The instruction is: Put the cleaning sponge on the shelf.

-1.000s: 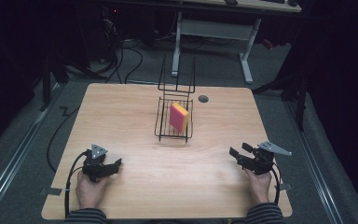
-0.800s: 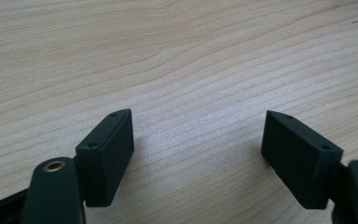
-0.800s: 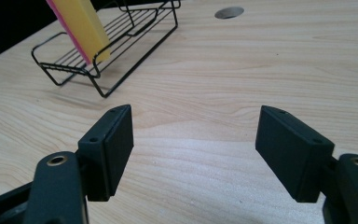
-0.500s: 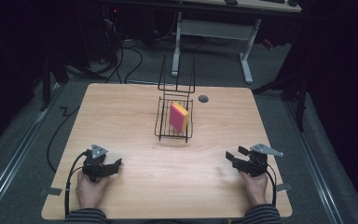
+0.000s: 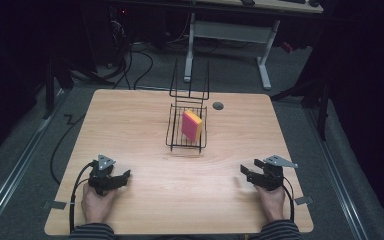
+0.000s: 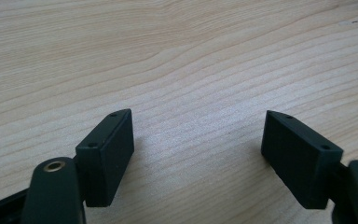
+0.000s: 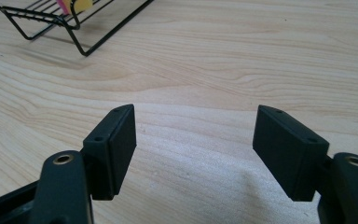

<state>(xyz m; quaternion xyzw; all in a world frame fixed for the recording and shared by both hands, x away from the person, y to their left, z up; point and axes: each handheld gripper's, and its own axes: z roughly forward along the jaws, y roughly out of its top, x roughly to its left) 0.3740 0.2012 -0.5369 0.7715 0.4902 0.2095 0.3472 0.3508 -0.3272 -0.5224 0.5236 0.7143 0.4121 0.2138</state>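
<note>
Both hands rest at the near edge of the desk (image 5: 145, 130), one at each corner, and nothing is held. The left hand-held gripper (image 5: 119, 180) sits low over bare wood with its jaws apart, and its own view has only wood grain between the two black pads (image 6: 106, 156). The right hand-held gripper (image 5: 248, 175) is likewise empty and parted; its jaws have just been closing a little, with only the desk surface between them, and its own view catches a corner of the wire rack (image 7: 51, 21) far off at the upper left. That black wire rack (image 5: 186, 131) stands in the middle of the desk, well apart from both hands, and the pink and yellow sponge (image 5: 191, 125) stands on edge inside it, leaning against the wires. I judge the step in hand to be the reach toward that sponge, and the right side looks the better placed for it. To do it well, the gripper should come over the rack's open top, not through its side, with the jaws wide enough to pass either side of the sponge's thin faces. The pads ought to close on the broad flat sides, midway along, and softly, since foam gives. The lift should go straight up so the sponge clears the wires without dragging the light rack along; the left gripper could steady the frame if it shifts.
</note>
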